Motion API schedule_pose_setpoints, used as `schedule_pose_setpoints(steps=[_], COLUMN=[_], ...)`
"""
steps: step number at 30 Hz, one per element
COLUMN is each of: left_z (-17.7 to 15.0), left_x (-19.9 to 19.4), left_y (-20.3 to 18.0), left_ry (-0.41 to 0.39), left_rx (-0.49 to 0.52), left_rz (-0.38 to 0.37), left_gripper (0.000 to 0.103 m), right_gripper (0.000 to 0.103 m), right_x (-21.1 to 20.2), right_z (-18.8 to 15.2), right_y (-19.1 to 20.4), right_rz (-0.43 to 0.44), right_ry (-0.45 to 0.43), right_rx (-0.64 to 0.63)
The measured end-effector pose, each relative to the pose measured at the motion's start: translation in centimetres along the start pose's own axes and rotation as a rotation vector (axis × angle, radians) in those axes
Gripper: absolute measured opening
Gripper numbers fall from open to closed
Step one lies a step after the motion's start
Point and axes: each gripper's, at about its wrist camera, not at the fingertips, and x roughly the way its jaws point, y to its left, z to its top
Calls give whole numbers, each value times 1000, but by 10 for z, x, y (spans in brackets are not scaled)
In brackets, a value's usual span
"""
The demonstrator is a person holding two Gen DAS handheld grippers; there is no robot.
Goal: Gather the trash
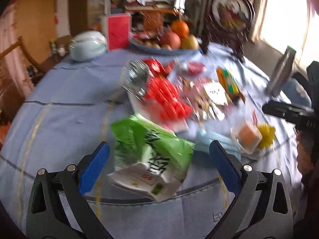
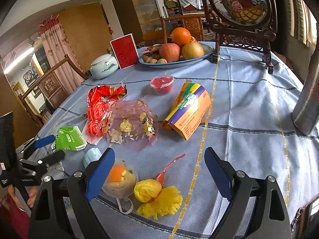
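Note:
My left gripper [image 1: 159,159] is open wide over the table's near edge. A green and white tissue pack [image 1: 151,153] lies between its blue pads without touching them; the view is blurred. From the right wrist view the same pack [image 2: 68,138] sits at the left beside the left gripper [image 2: 53,149]. My right gripper [image 2: 159,169] is open and holds nothing. Just under it are a yellow foam net [image 2: 157,197], a clear cup with orange peel [image 2: 119,181] and a red strip [image 2: 171,165]. Farther off lie a red wrapper [image 2: 103,107], a flowered plastic bag [image 2: 133,123], an orange box [image 2: 189,109] and a red jelly cup [image 2: 161,83].
A blue cloth [image 2: 249,139] covers the table. At the back stand a fruit plate [image 2: 179,64], a pale ceramic jar [image 2: 103,65], a red card [image 2: 124,50] and a carved wooden screen [image 2: 239,6]. A metal bottle [image 2: 307,99] stands at the right edge. A wooden chair [image 2: 49,79] is at the left.

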Motion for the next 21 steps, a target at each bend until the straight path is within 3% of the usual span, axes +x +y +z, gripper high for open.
schedule_pose_setpoints(steps=[3, 6, 12, 16, 21], left_z=[2, 1, -3, 0, 1], left_x=[11, 2, -23, -22, -20], left_y=[4, 16, 33, 43, 52], left_ry=[49, -4, -132, -129, -120], left_rx=[-15, -68, -160, -222, -276], left_rz=[16, -31, -58, -80, -115], left_gripper=[96, 82, 82, 82, 82], right_gripper=[90, 90, 90, 90, 86], right_x=[0, -1, 1, 4, 7], right_z=[0, 0, 0, -3, -12], right_y=[-1, -2, -1, 6, 33], right_rz=[3, 5, 31, 66, 58], right_ry=[3, 1, 18, 42, 64], right_rx=[8, 12, 12, -16, -154])
